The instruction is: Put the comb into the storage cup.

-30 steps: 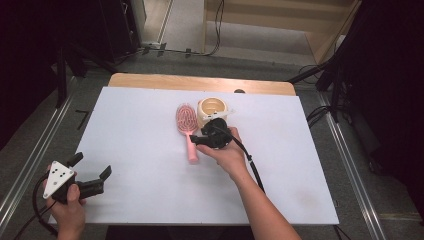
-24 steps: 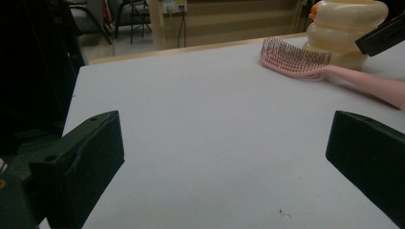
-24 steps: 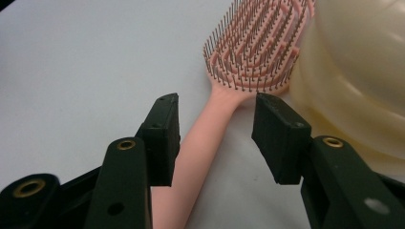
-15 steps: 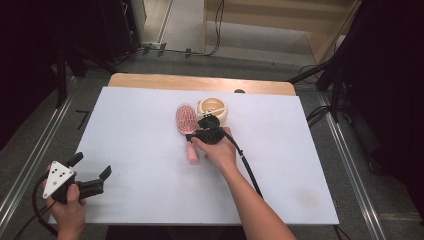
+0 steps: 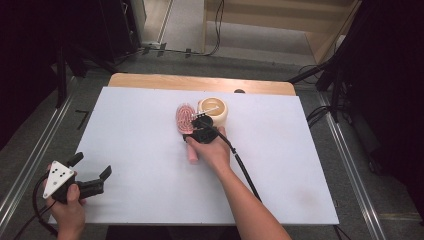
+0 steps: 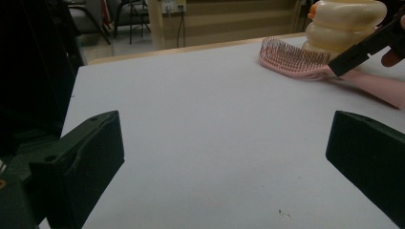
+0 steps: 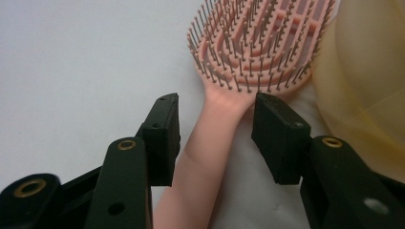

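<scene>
While our right gripper [image 7: 216, 131] straddles the pink hairbrush [image 7: 248, 52], jaws closing but unclenched, the left gripper [image 5: 90, 174] gapes over the white tabletop [image 5: 310, 165]; dark floor beyond.

hairbrush [image 7: 248, 52]: pink, grey bristles | container [image 5: 214, 111]: cream-yellow | table sheet [image 5: 140, 145]: white | jaws: black

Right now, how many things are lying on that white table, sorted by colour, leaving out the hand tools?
Pink: 1, the hairbrush, bristles up, its handle between the right gripper fingers
Cream-yellow: 1, the round ribbed container beside the brush head
Total: 2
</scene>
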